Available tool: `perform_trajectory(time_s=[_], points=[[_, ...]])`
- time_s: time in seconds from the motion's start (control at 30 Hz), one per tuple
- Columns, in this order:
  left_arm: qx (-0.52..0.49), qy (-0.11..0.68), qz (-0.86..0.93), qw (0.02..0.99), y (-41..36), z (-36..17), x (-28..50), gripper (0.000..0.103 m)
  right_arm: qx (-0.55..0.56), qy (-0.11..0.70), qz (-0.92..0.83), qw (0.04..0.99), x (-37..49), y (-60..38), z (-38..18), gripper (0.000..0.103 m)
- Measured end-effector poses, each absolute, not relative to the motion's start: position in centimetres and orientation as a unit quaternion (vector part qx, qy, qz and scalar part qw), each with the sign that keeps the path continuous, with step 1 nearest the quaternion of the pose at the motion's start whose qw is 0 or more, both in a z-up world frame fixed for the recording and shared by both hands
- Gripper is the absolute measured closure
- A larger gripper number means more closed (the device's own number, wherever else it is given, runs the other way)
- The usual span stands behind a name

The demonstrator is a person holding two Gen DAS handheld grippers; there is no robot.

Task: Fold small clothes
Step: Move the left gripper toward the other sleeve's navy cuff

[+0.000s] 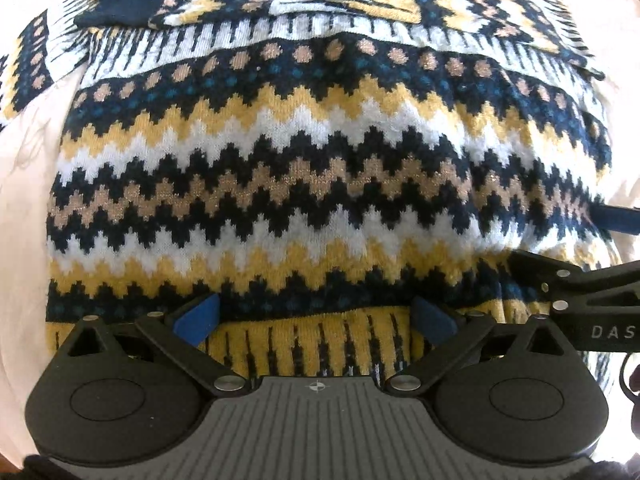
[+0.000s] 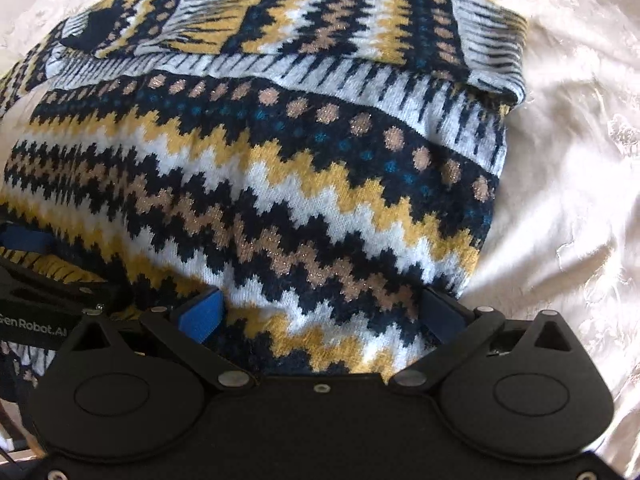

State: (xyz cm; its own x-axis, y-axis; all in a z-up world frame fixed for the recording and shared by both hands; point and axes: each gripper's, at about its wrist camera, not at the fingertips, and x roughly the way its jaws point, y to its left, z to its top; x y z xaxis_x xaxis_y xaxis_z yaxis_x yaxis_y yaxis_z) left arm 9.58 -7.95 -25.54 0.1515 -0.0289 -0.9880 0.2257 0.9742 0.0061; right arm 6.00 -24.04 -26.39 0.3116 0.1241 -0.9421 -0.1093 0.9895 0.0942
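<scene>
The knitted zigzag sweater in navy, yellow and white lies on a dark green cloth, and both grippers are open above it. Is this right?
Not quite: the cloth under the knitted navy, yellow and white zigzag sweater is cream-white, as the right wrist view shows. The left gripper and right gripper are indeed open above it.

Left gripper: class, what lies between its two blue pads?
The sweater's yellow hem band fills the gap between the open left gripper's pads, seen in the left wrist view.

Your sweater (image 1: 320, 168) lies flat on the cloth (image 2: 560, 160), which shows past it on both sides. Its sleeves (image 2: 248, 16) are folded across the far part of the body. Your left gripper (image 1: 316, 318) and right gripper (image 2: 320, 314) sit side by side over the near hem.
</scene>
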Motion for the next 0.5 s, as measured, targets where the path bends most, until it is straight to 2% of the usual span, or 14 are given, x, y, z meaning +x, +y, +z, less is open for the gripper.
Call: perform_trajectory(time_s=[0.2, 0.37, 0.5], points=[[0.058, 0.632, -0.12, 0.764, -6.4, -24.4, 8.4, 0.001, 0.001, 0.534, 0.061, 0.843, 4.1, -23.7, -26.9, 0.0], [-0.031, 0.61, -0.177, 0.771, -1.9, -22.3, 7.7, 0.001, -0.005, 0.539, 0.043, 0.841, 3.9, -23.1, -26.9, 0.0], [-0.102, 0.559, -0.162, 0.806, 4.0, -19.3, 7.1, 0.001, -0.003, 0.557, 0.038, 0.829, 4.4, -23.1, -26.7, 0.0]])
